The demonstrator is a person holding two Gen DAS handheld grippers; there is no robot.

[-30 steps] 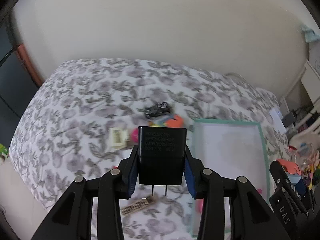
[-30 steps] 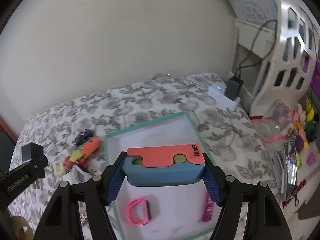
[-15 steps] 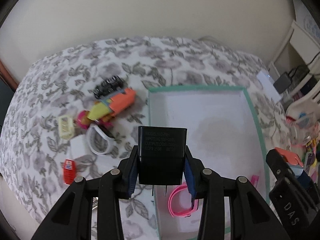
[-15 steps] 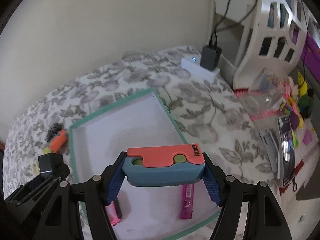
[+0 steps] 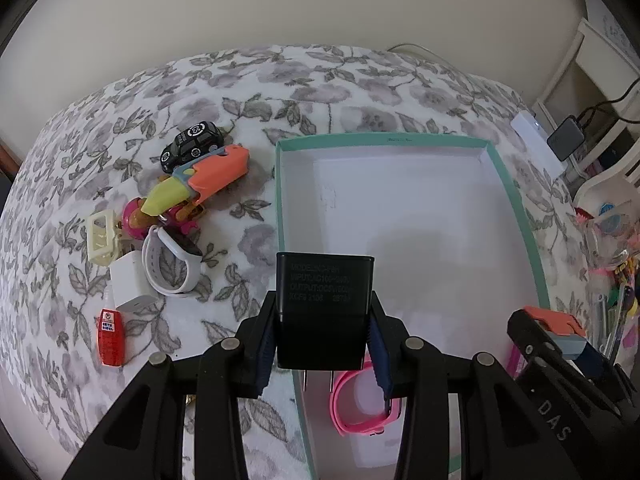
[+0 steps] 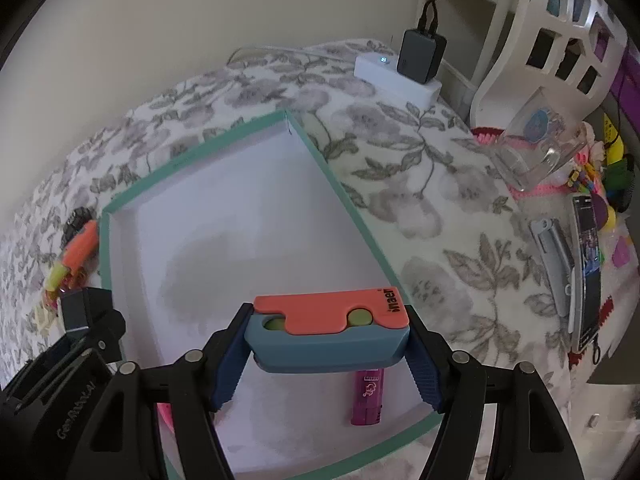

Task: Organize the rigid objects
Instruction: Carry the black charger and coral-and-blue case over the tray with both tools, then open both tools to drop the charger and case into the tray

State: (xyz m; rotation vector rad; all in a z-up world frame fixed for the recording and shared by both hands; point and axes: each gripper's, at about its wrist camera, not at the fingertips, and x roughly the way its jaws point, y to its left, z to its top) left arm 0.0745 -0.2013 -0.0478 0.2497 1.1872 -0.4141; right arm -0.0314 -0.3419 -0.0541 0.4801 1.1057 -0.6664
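My left gripper [image 5: 324,344] is shut on a black plug adapter [image 5: 325,308], prongs pointing down, above the near left corner of a white box with a teal rim [image 5: 382,139]. My right gripper [image 6: 326,356] is shut on an orange and blue-grey block [image 6: 330,330] over the same box [image 6: 224,140], near its right side. A pink band [image 5: 360,408] and a magenta lighter [image 6: 367,396] lie inside the box. In the left wrist view the right gripper [image 5: 556,340] shows at the lower right; in the right wrist view the left gripper [image 6: 86,312] shows at the lower left.
Left of the box on the floral cloth [image 5: 140,92] lie a black toy car [image 5: 191,149], an orange and yellow toy [image 5: 200,182], a white watch [image 5: 170,260], a white charger [image 5: 130,282], a cream frame [image 5: 101,236] and a red tube [image 5: 111,330]. A white power strip [image 6: 396,76] sits at the far right.
Both grippers have come down and closer to the box, each keeping its load. The left one swung right, from over the cloth to the box's near left corner.
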